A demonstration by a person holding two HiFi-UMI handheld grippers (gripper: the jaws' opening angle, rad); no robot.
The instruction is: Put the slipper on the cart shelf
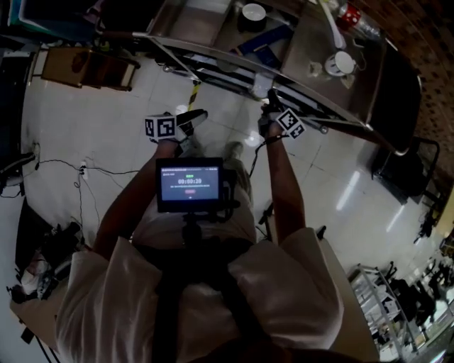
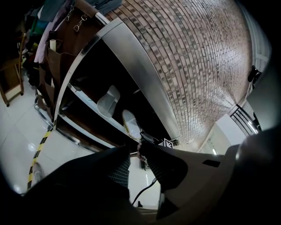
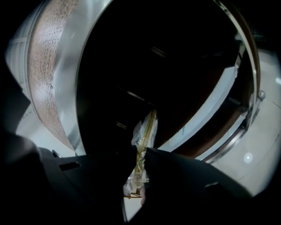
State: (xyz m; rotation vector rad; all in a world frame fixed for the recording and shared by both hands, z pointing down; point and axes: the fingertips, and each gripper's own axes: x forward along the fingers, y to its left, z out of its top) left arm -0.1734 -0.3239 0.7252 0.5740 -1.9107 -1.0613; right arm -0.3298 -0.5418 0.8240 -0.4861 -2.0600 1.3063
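Note:
My right gripper (image 3: 140, 173) is shut on a pale slipper (image 3: 144, 136) wrapped in clear plastic, seen edge-on and reaching into the dark shelf of the metal cart (image 3: 215, 115). From the left gripper view the same slipper (image 2: 130, 123) lies flat over the shelf's edge (image 2: 83, 126), with the right gripper (image 2: 147, 137) behind it. A second pale wrapped item (image 2: 108, 101) rests further left on that shelf. My left gripper (image 2: 134, 151) is open with nothing between its fingers and hangs in front of the cart. In the head view both grippers, left (image 1: 193, 119) and right (image 1: 270, 99), sit at the cart's rail (image 1: 213, 53).
Bowls (image 1: 253, 12), a cup (image 1: 340, 64) and a red-capped bottle (image 1: 347, 14) stand on the cart's top. A wooden piece of furniture (image 1: 85, 67) is at the left. Cables (image 1: 71, 170) and yellow-black tape (image 1: 191, 92) lie on the white floor. A brick wall (image 2: 197, 66) rises behind the cart.

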